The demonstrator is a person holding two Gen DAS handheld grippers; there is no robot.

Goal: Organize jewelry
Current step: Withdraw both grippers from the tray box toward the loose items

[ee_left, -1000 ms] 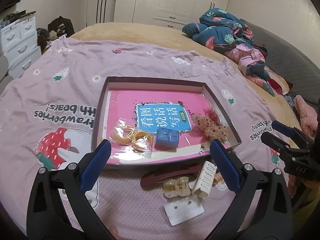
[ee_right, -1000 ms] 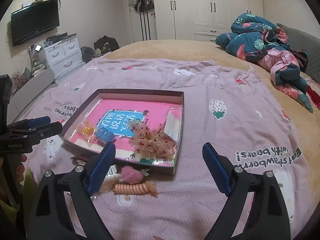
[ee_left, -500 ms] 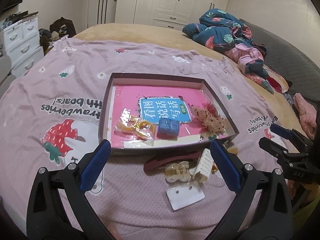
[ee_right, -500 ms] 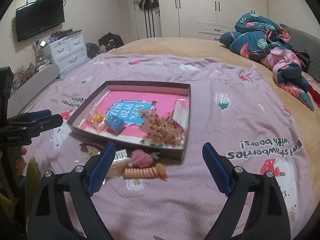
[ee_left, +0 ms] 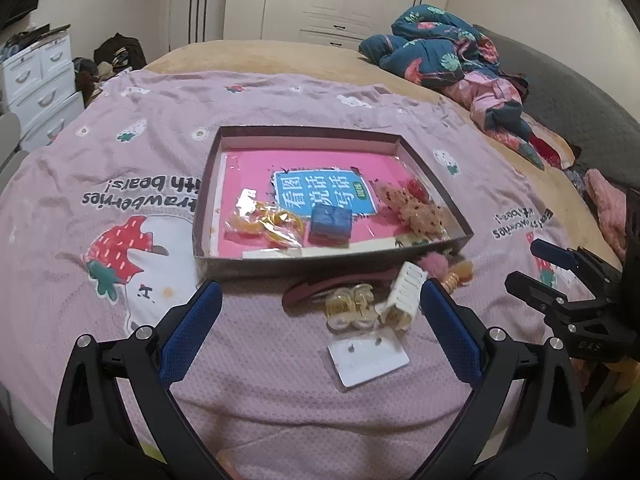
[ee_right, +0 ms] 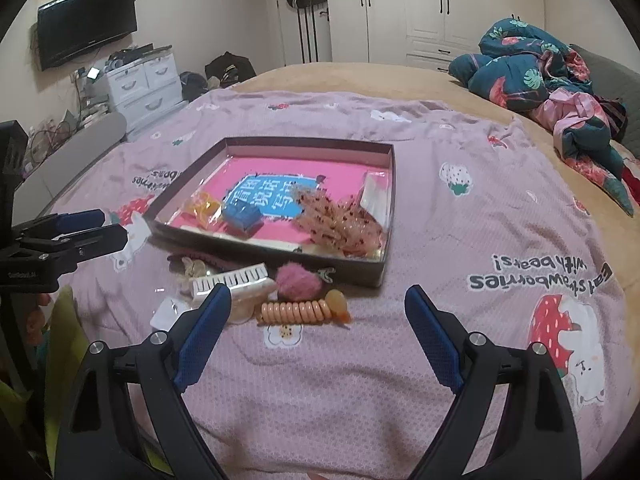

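We hold our left gripper point(ee_left: 318, 300) and right gripper point(ee_right: 318, 304) spread wide, empty, above hair clips point(ee_left: 402, 298) lying beside the tray point(ee_left: 320, 266).

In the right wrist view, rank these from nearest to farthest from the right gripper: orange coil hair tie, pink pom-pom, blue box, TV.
1. Orange coil hair tie, on the blanket just ahead of the right gripper.
2. Pink pom-pom, against the tray's near wall.
3. Blue box, inside the tray, left.
4. TV, far left wall.
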